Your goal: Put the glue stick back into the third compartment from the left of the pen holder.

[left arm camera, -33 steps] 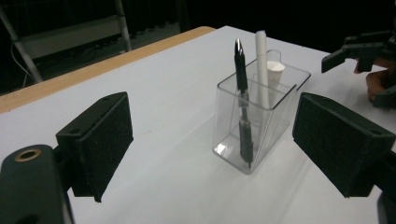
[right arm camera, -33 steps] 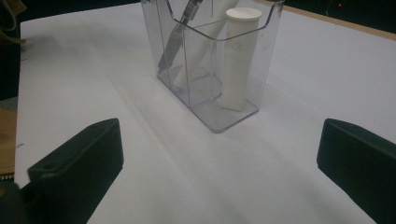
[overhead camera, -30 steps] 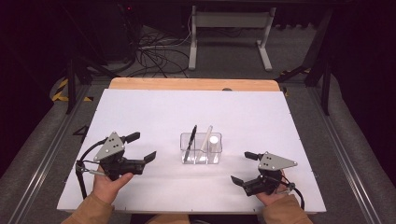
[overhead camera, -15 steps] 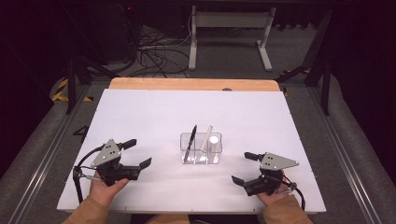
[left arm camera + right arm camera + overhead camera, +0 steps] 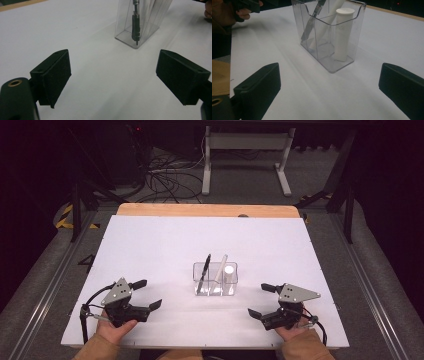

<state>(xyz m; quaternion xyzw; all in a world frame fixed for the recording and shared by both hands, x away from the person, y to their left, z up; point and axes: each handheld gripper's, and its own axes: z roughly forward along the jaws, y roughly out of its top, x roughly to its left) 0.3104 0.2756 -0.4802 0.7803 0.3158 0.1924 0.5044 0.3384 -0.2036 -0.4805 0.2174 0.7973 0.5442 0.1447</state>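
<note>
High view, worktop: white sheet (image 5: pixel 150 250) over a wooden board (image 5: pixel 200 210), dark room, cables (image 5: pixel 165 175) on the floor behind.
High view, holder: clear pen holder (image 5: pixel 215 279) mid-worktop, between the left hand-held gripper (image 5: pixel 147 294) and the right hand-held gripper (image 5: pixel 261 299), both jaws apart.
Left gripper view: black pen (image 5: pixel 135 25) stands tilted in the holder, ahead of the spread jaws.
Right gripper view: white tube (image 5: pixel 343 33) upright in the holder's near compartment.

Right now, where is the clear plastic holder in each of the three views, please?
High view: the clear holder stands at the table's middle, between both grippers.
Left gripper view: top, right of centre, beyond the open jaws.
Right gripper view: upper centre, close ahead.
Shared landmark: the black pen leaning inside it.
</note>
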